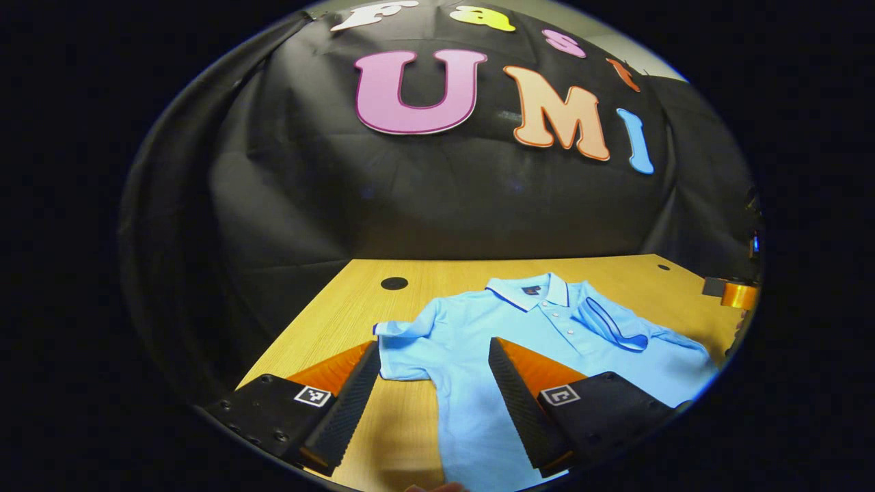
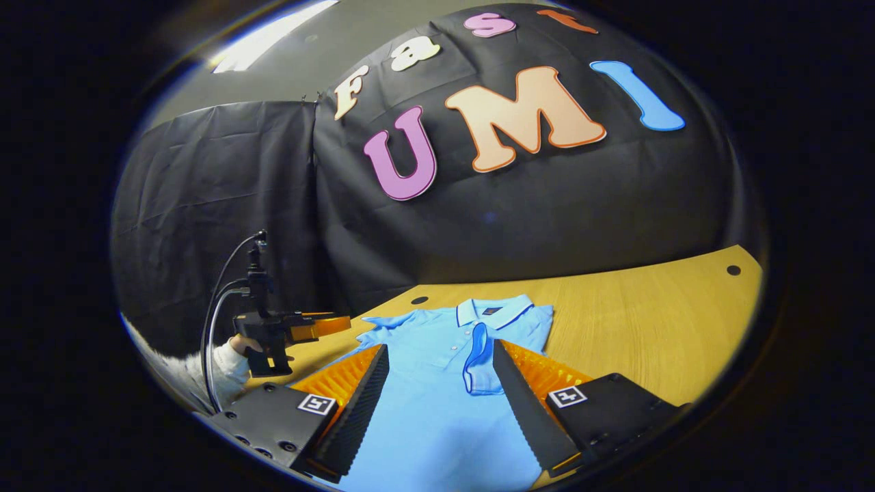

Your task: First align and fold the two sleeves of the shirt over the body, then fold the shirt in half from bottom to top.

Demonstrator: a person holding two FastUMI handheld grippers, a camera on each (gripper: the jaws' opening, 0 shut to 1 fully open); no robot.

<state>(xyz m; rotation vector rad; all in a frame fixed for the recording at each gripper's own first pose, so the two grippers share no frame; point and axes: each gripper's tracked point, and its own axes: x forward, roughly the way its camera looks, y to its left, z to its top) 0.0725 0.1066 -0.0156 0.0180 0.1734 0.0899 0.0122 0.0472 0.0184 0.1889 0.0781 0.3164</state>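
We're looking down at the light blue polo shirt, lying flat and face up on the wooden tabletop, its collar toward the black cloth wall. Our left tongs hang spread wide above the shirt's lower left side, nothing between the fingers; one finger hovers over bare wood just off the shirt's edge, the other over the shirt's body. The sleeve on that side lies stretched out to the side of the shirt. The other sleeve lies folded in over the chest, its dark-trimmed cuff near the button placket.

In the right gripper view, our right tongs are also gaping, empty, poised over the shirt's middle, the folded sleeve just ahead between the fingers. Beyond the shirt's left shoulder we see the left tongs held by a hand in a white fuzzy sleeve, cables trailing above.
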